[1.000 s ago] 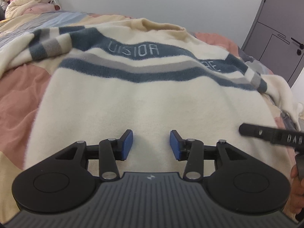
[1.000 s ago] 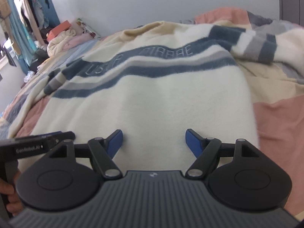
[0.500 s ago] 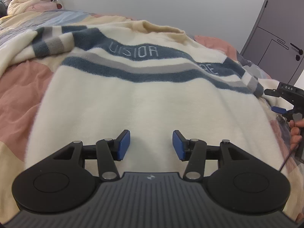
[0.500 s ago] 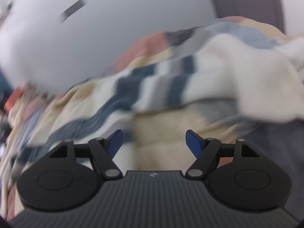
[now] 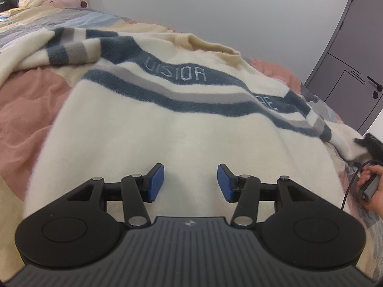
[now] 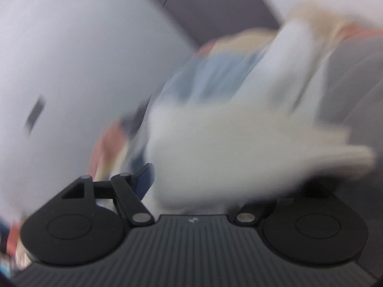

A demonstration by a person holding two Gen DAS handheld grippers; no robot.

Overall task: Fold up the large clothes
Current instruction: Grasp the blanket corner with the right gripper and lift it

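Presumably to steady the body while a sleeve is folded, the left gripper [image 5: 190, 183] hovers, jaws spread and empty, over the cream sweater [image 5: 182, 138] lying flat on the bed [image 5: 26, 100]. At the right sleeve [image 5: 344, 143], the right gripper [image 6: 191, 179] has blurred cream cloth between its parted jaws; whether they pinch it cannot be told.

A: Which markings are legible?
B: The sweater [image 5: 167, 129] carries pale lettering "VISIOR" on its upper dark blue chest band. Further right on the same band, partial letters resembling "RE" appear.
A: Anything in the right wrist view?
B: Nothing; that view is blurred.
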